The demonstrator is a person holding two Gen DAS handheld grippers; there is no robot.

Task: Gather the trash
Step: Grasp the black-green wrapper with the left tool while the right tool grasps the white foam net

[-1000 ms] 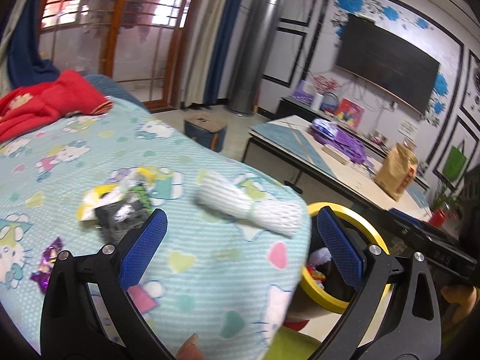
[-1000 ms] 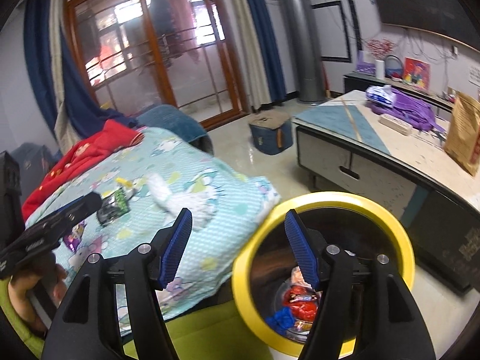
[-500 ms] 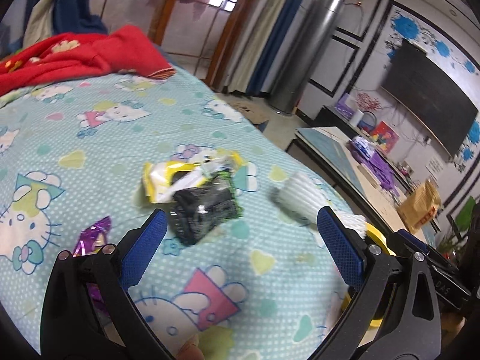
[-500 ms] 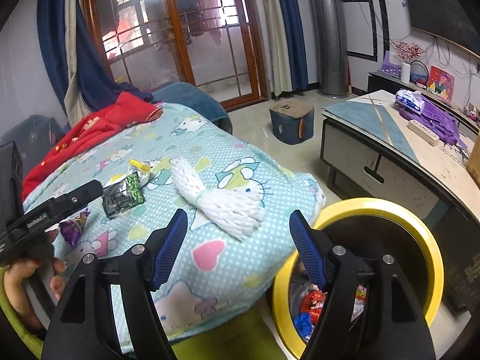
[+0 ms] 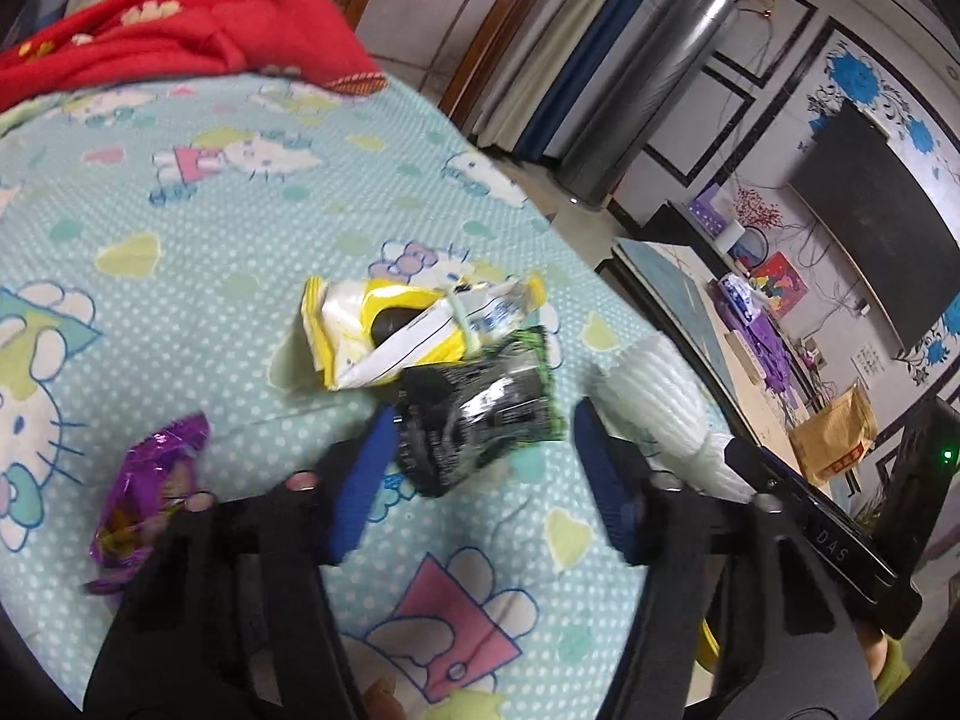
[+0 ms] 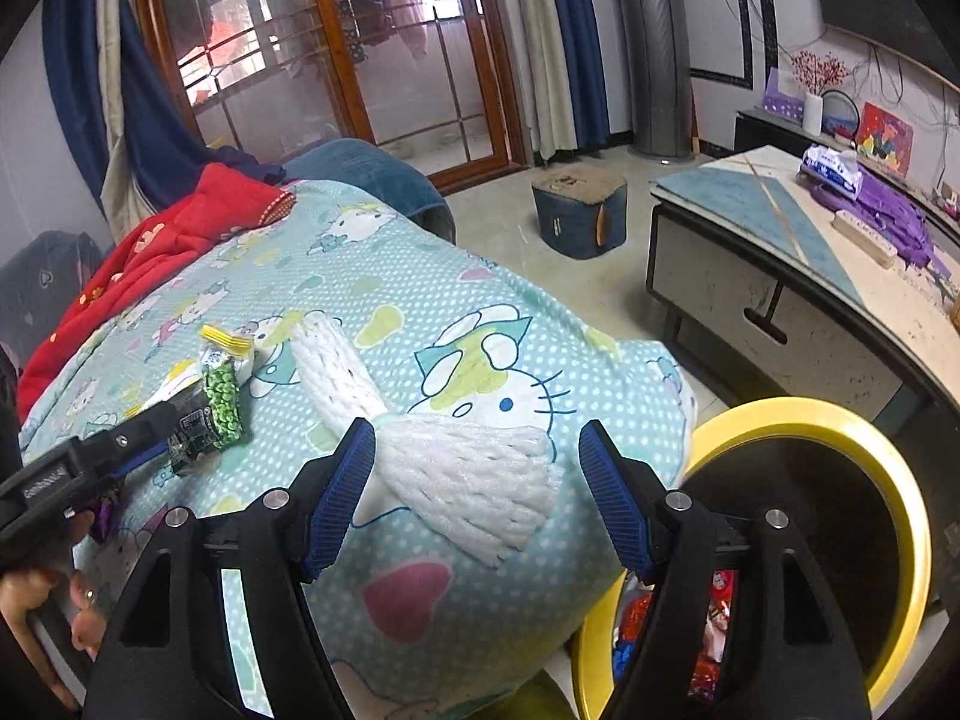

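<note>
Trash lies on the bed's cartoon sheet (image 5: 198, 252): I see my left tool (image 5: 480, 450) released, straddling a black-green wrapper (image 5: 480, 420), a purple wrapper (image 5: 144, 492) to its left, a yellow wrapper (image 5: 384, 330) beyond. My right tool (image 6: 477, 468) gapes around white foam netting (image 6: 456, 462), the yellow bin (image 6: 828, 420) at right.

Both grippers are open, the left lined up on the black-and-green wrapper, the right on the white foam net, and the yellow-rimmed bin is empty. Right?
Not quite: the yellow-rimmed bin already holds wrappers, as the right wrist view shows. The rest stands: left gripper open at the black-and-green wrapper, right gripper open at the white foam net.
</note>
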